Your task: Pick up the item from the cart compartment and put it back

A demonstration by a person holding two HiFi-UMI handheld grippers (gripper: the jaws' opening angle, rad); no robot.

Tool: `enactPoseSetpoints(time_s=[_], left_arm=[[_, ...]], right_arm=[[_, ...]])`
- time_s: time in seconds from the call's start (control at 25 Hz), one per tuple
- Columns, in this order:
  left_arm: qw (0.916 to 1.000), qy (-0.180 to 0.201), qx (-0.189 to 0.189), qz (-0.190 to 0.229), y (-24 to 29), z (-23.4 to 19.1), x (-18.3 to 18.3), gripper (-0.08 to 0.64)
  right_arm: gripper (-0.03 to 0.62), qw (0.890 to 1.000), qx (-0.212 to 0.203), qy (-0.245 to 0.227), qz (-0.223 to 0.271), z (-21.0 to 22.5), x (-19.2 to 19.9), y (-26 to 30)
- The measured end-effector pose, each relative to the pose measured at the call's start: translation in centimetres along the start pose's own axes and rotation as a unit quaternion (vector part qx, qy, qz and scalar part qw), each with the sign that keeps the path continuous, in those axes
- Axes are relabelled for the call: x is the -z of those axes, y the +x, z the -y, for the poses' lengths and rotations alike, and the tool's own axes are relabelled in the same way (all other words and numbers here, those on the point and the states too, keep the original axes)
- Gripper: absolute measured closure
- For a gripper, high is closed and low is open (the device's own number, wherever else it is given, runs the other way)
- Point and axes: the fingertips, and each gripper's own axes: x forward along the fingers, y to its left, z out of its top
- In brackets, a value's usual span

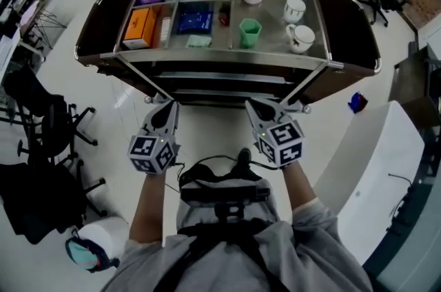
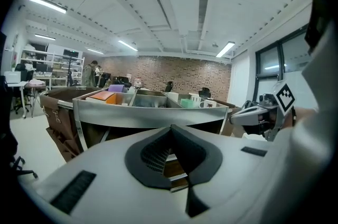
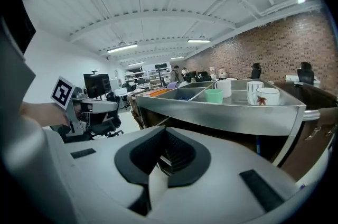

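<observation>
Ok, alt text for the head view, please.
A person stands facing a steel cart, holding the left gripper and right gripper side by side in front of it, both shut and empty. Its top compartments hold an orange box, blue packet, green cup and two white mugs.

Grey short sleeves (image 1: pixel 315 216), black chest harness (image 1: pixel 222 195), pale grey left tool (image 1: pixel 167 105), right tool (image 1: pixel 256 107), black-and-white marker cubes (image 1: pixel 150 151)

Bright, even light falls from ceiling strips (image 2: pixel 47 3); one glares at 2 o'clock in the right gripper view. The cart (image 1: pixel 227 56) rim gleams. Fisheye bends edges; corners go black.
</observation>
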Motion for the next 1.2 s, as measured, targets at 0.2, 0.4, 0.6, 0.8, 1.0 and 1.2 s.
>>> enactPoseSetpoints(time_s=[0.2,0.4,0.6,0.8,1.0,1.2], left_arm=[[0.9999,0.012,0.001,-0.002,1.8,-0.5,-1.2,0.558],[0.9991,0.028,0.032,-0.004,4.1,-1.2,-2.9,0.558],[0.9968,0.058,0.052,-0.014,6.0,-2.4,-5.3,0.557],[0.9901,0.107,0.088,-0.025,8.5,-2.7,-8.5,0.482],[0.9724,0.192,0.118,-0.059,12.8,-3.8,-11.4,0.381],[0.9458,0.268,0.141,-0.116,17.1,-4.8,-12.4,0.327]], right_arm=[[0.583,1.0,-0.017,0.01,-0.002,0.2,-0.5,1.7],[0.583,1.0,-0.001,0.006,0.006,0.1,-2.4,3.3],[0.583,1.0,0.011,-0.002,0.01,-0.5,-4.6,4.8],[0.583,1.0,0.014,-0.016,0.015,-0.3,-7.5,6.1],[0.583,0.999,0.018,-0.024,0.021,0.5,-11.1,8.1],[0.583,0.999,0.026,-0.028,0.011,1.6,-13.2,10.1]])
